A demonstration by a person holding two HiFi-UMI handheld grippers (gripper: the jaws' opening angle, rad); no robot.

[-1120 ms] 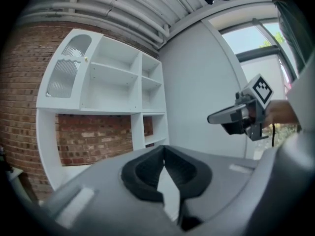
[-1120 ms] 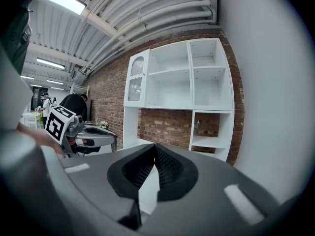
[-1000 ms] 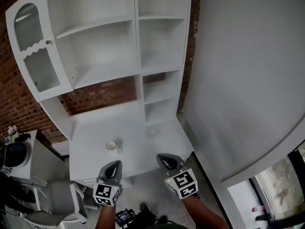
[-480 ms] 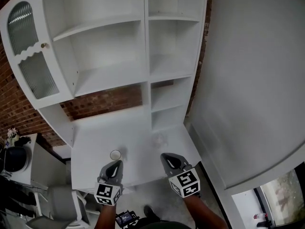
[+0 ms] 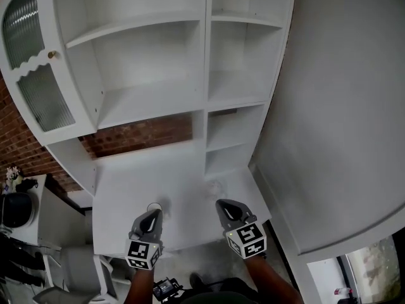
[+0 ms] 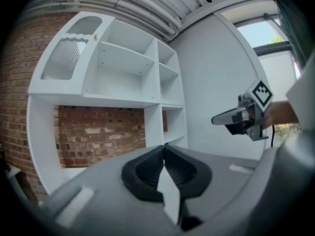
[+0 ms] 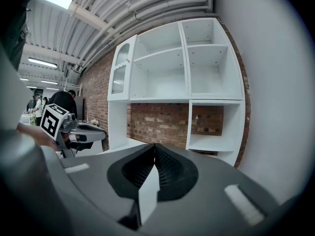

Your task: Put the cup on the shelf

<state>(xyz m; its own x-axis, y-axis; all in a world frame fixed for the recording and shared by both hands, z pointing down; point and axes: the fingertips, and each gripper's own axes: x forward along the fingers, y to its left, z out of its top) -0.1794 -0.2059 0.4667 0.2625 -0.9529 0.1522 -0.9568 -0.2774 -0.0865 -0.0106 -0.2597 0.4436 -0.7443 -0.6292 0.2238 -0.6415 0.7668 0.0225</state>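
A small white cup [image 5: 154, 206] stands on the white desk top [image 5: 126, 182] under the white shelf unit [image 5: 152, 100]; only its rim shows. My left gripper [image 5: 153, 213] is shut and empty, its tip just in front of the cup and covering part of it. My right gripper [image 5: 223, 203] is also shut and empty, over the desk's front right part. In the left gripper view the jaws [image 6: 164, 147] meet, with the right gripper [image 6: 219, 119] off to the side. The right gripper view shows closed jaws [image 7: 154, 145] and the left gripper [image 7: 98, 130]. Neither gripper view shows the cup.
A faint clear object [image 5: 214, 185] lies on the desk near the lower cubbies. A ribbed-glass cabinet door [image 5: 31, 62] is at the shelf's left, brick wall [image 5: 142, 133] behind, a plain white wall [image 5: 342, 106] right. An office chair [image 5: 69, 268] stands lower left. People [image 7: 63, 101] stand far off.
Both grippers and the head have come closer to the desk and shelf. The cup, earlier apart from the left gripper's tip, now sits right at it. Jaws stay shut.
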